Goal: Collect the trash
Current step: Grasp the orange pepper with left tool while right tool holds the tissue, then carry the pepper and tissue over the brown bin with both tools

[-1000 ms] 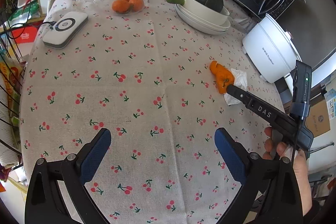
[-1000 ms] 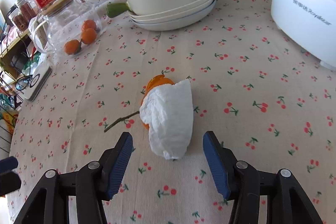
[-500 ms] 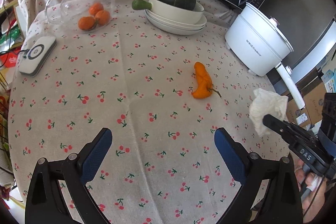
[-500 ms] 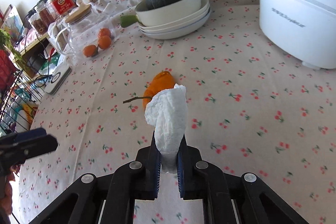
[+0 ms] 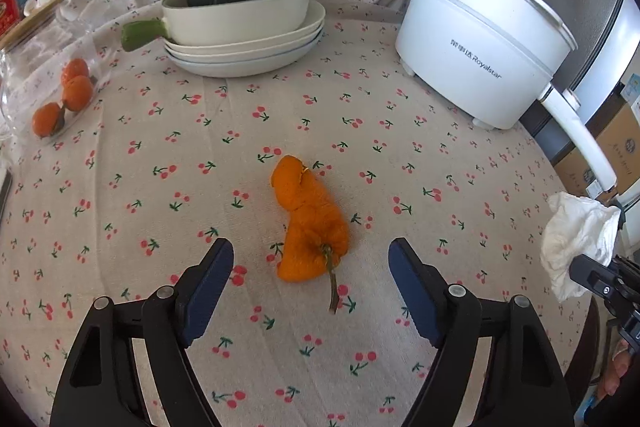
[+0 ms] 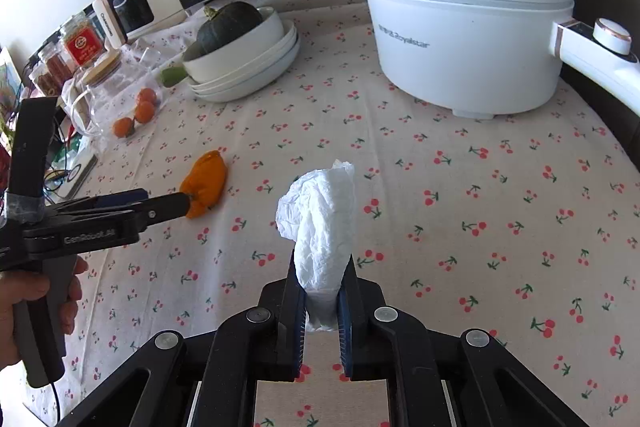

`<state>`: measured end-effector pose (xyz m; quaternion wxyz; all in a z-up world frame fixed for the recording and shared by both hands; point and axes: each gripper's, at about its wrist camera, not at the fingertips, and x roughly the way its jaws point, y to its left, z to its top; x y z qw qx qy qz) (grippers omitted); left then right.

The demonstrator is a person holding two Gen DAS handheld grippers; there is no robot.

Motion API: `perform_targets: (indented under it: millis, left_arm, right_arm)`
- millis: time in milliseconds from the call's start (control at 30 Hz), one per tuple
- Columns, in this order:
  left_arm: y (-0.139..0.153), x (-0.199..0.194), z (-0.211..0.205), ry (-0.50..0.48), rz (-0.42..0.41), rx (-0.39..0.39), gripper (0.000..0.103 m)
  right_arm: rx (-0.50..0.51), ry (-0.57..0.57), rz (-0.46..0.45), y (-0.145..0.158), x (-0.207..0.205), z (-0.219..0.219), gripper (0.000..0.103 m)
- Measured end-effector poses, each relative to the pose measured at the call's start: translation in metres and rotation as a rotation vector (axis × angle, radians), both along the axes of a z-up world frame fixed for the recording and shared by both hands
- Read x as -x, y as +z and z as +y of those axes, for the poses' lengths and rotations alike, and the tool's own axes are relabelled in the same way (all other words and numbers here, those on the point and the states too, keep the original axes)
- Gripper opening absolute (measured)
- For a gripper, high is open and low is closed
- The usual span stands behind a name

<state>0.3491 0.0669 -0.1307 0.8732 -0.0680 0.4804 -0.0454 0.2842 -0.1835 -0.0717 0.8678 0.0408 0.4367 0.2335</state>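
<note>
Right hand-held gripper (image 6: 322, 311) is clamping a crumpled white tissue (image 6: 320, 215), lifted off the bench (image 6: 460, 227). Left hand-held gripper (image 5: 311, 281) is closing, pads w/ orange peel (image 5: 310, 221) between them, not yet touching. Next move, probably: finish closing on peel & lift.

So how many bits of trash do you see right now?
2: the orange peel on the tablecloth between the closing left gripper's open jaws, and the crumpled tissue clamped in the right gripper.
</note>
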Motion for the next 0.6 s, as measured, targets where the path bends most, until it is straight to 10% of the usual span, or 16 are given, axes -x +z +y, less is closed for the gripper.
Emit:
perform_targets:
  millis: [267, 600]
  left_arm:
    - [-0.008, -0.007, -0.014, -0.032, -0.046, -0.034, 0.032]
    - [0.013, 0.037, -0.022, -0.053, -0.035, -0.025, 0.029]
  right_arm:
    - [0.044, -0.012, 0.034, -0.021, -0.004, -0.017, 0.013]
    - [0.08, -0.012, 0.019, 0.002, 0.018, -0.014, 0.013]
